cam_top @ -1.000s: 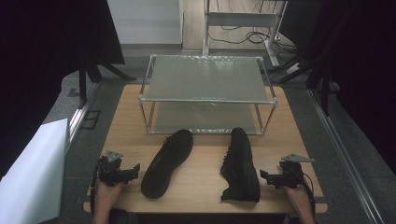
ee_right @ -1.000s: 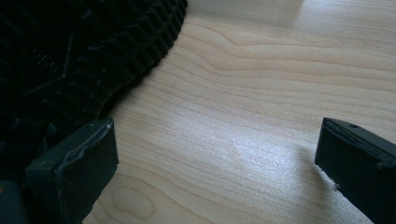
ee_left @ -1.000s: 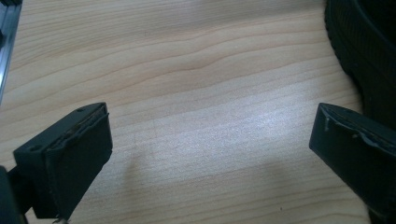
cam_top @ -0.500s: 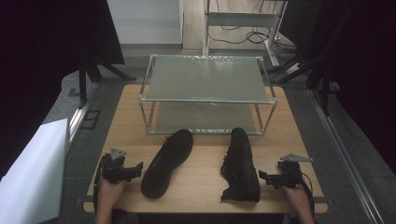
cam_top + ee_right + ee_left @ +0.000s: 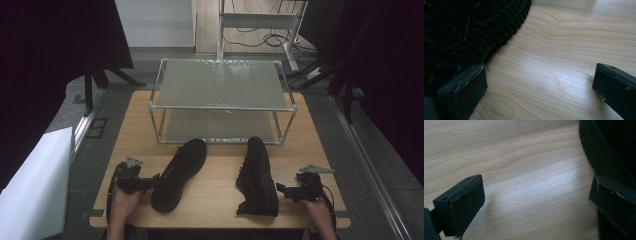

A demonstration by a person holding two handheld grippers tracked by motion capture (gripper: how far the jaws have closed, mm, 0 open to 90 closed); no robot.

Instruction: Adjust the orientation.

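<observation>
High view: two black shoes lie on the desk (image 5: 215, 200) in the lower half of the frame, in front of a two-tier rack (image 5: 220, 102). Left shoe (image 5: 181, 172) lies angled, toe toward the rack. Right shoe (image 5: 257, 175) lies on its side, sole facing the frame's right. Left claw (image 5: 152, 181) sits lower left, tips at that shoe's heel end. Right claw (image 5: 281, 190) sits lower right, just beside the right shoe's heel.

Left gripper view: jaws wide apart, nothing between them but bare wood. Left shoe (image 5: 609, 150) fills the upper right, its edge next to the right-hand jaw.

Right gripper view: jaws apart, empty. The right shoe's lugged sole (image 5: 469, 30) fills the upper left, close to the left-hand jaw; contact unclear.

Handling, judged: shoes look light, upper soft and collapsible, sole stiffer and grippy rubber, not fragile. Best hold is likely the heel collar or heel counter, one jaw inside the opening, one outside; pinching the soft upper mid-foot could let it sag or twist.
</observation>
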